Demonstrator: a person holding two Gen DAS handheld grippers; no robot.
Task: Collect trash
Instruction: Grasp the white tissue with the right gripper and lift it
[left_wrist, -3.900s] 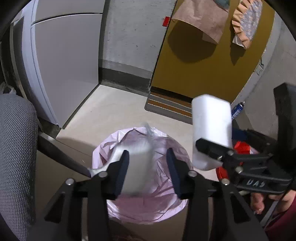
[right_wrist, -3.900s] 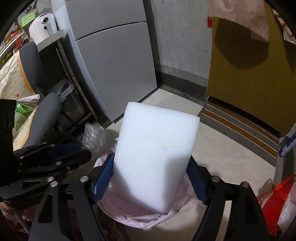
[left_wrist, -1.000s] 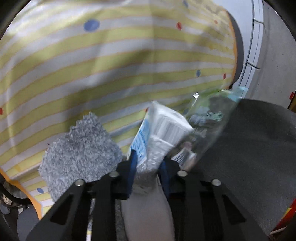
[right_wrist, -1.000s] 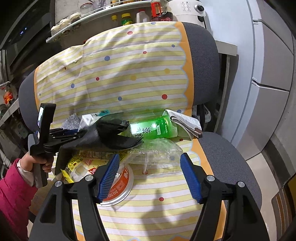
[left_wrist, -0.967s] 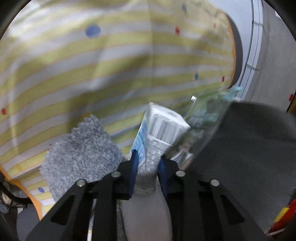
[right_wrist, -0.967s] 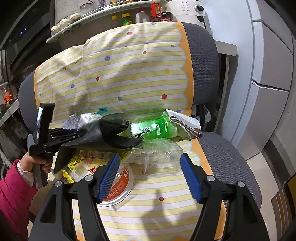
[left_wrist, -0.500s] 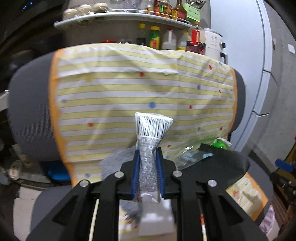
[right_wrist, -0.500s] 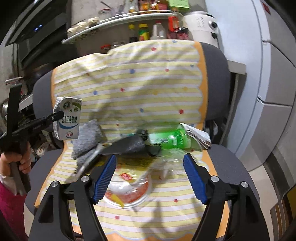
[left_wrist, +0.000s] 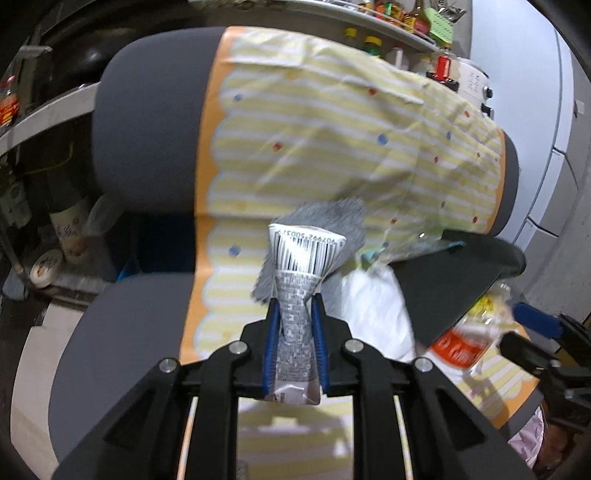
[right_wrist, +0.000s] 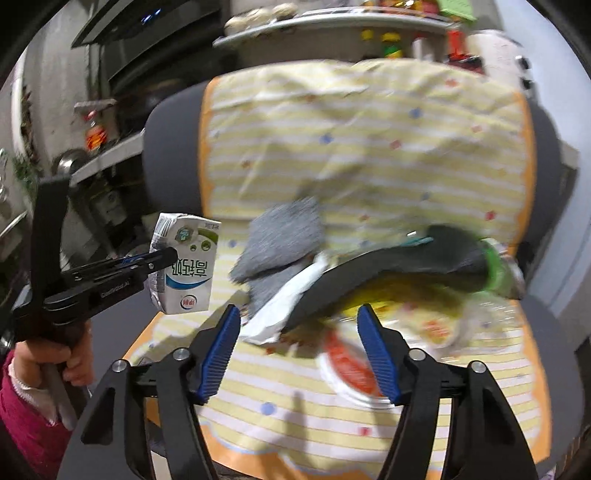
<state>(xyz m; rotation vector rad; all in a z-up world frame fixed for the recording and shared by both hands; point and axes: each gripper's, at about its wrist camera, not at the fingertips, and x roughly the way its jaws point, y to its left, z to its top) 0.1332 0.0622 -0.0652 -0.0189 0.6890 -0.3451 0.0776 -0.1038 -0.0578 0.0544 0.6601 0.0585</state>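
My left tongs are pinching the squashed milk carton, up in the air left of the chair. My right tongs have just been closing, nothing gripped, above the chair's trash pile.

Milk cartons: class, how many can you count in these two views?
1: the milk carton, pinched in the left gripper and held off the chair's left side. Others may hide under the trash pile.
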